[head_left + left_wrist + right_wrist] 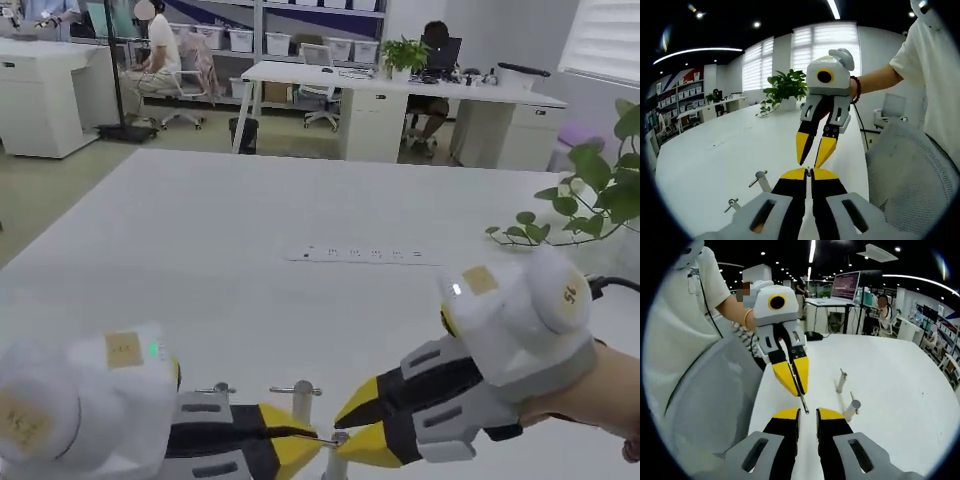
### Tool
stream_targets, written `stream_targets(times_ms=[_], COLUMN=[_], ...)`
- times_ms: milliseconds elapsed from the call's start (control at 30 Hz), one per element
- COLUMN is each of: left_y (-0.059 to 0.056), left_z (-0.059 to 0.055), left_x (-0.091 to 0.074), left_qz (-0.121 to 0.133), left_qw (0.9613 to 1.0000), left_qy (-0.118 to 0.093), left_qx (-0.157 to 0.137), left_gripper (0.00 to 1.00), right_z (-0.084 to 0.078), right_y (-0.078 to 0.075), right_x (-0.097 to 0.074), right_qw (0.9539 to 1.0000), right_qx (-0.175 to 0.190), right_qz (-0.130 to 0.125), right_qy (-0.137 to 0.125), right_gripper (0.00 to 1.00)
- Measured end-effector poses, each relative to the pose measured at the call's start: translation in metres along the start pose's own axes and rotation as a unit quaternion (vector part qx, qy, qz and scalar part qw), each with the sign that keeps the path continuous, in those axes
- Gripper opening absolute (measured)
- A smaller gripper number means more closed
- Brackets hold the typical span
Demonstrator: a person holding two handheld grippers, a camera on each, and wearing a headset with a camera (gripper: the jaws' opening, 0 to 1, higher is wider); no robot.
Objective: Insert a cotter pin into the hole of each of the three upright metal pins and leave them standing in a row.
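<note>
Left gripper (pixel 810 173): jaws pressed together, pinching a cotter pin (pixel 802 401) by one end, free end out for feeding into a hole. Right gripper (pixel 808 413): jaws spread, tips just beside that free end, judged placed to guide or steady it. On the bench (pixel 300 220), the middle pin (pixel 300 400) and left pin (pixel 215 390) stand upright just beyond the grippers, each apparently with a cotter across its top. A grey stub (pixel 337 440) between the tips may be the third pin; unconfirmed
</note>
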State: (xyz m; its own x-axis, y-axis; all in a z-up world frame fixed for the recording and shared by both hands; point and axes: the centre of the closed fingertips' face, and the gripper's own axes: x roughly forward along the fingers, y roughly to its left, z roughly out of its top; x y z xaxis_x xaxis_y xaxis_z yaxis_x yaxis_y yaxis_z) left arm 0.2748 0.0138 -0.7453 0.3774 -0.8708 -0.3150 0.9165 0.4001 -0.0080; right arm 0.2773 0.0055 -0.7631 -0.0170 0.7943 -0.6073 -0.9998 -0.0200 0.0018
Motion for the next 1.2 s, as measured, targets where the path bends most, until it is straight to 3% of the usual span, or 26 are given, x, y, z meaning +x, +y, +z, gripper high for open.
stream_targets(times_ms=[200,700,967,1200], left_y=[-0.006,-0.015,-0.018,-0.015], left_z=[0.001,0.006,0.005,0.0], left_x=[0.001,0.002,0.004,0.007], left_qz=[-0.018,-0.044,-0.051,-0.033], left_qw=[0.9998,0.9988,0.9985,0.9994], left_qy=[-0.001,-0.022,-0.022,-0.011], left_qx=[0.005,0.0,-0.005,-0.003], left_gripper=[0.0,0.0,0.01,0.04], right_z=[0.0,0.0,-0.003,-0.008], right_y=[0.009,0.02,0.023,0.024], right_x=[0.0,0.001,0.0,-0.002], right_qw=[0.9996,0.9978,0.9979,0.9987], right_qx=[0.01,0.017,0.011,0.003], right_qz=[0.024,0.055,0.059,0.052], right_qy=[-0.014,-0.033,-0.025,-0.004], right_gripper=[0.13,0.06,0.05,0.03])
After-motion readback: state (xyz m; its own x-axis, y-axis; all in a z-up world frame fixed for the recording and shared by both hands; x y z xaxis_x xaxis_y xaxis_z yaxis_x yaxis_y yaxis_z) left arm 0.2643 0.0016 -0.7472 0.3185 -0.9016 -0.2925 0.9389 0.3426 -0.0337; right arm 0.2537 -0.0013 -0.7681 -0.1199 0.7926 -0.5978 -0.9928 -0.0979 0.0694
